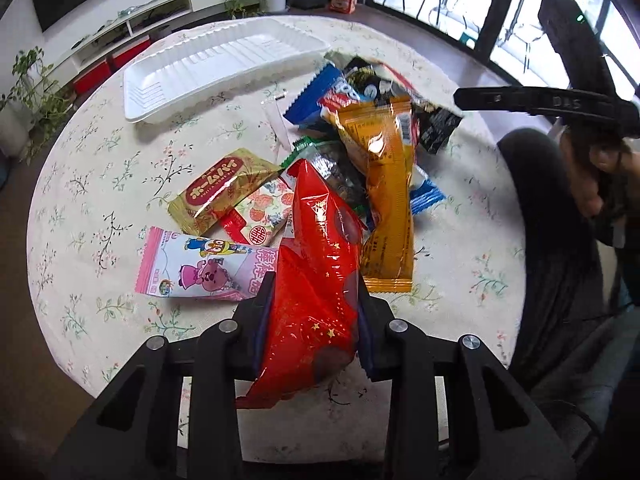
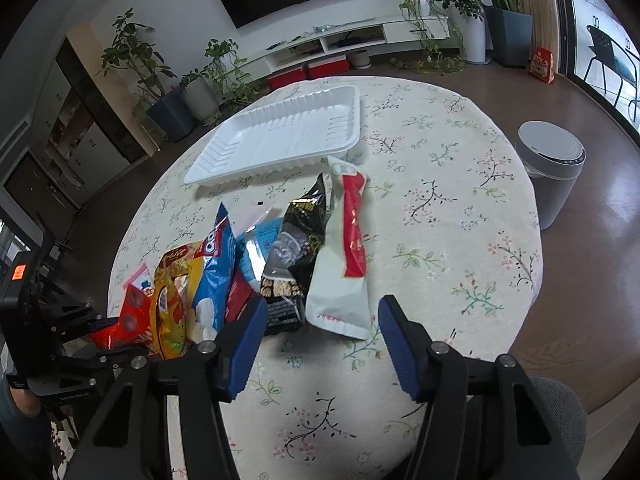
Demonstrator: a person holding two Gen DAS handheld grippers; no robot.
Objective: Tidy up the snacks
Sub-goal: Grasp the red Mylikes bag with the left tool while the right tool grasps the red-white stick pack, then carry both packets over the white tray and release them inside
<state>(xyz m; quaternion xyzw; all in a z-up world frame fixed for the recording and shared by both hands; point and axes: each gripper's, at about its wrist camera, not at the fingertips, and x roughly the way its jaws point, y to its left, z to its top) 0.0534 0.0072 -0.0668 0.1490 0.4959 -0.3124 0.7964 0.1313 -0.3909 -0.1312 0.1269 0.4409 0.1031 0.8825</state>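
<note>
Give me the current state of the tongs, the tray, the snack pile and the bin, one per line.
Left tongs: shut on the red snack bag, its lower end hanging free.
Right tongs: open, holding nothing, just short of the white-and-red packet.
White tray: no snacks inside.
Snack pile: heaped on the tablecloth beside the tray.
Bin: lid closed, on the floor.

Blue wrapper [image 1: 310, 96] half buried under orange packet [image 1: 384, 184]; brand text only partly legible. Dark green pack [image 1: 340, 178] mostly covered by red bag [image 1: 316, 280]. Right tool [image 1: 532, 100] motion-blurred in left view, fingertips unreadable. Near bench [image 2: 460, 208] edge masked by tool bodies in both views. Left tool [image 2: 106, 334] cut by right frame edge. Small print on white-red sachet [image 2: 344, 256] too small to read.
</note>
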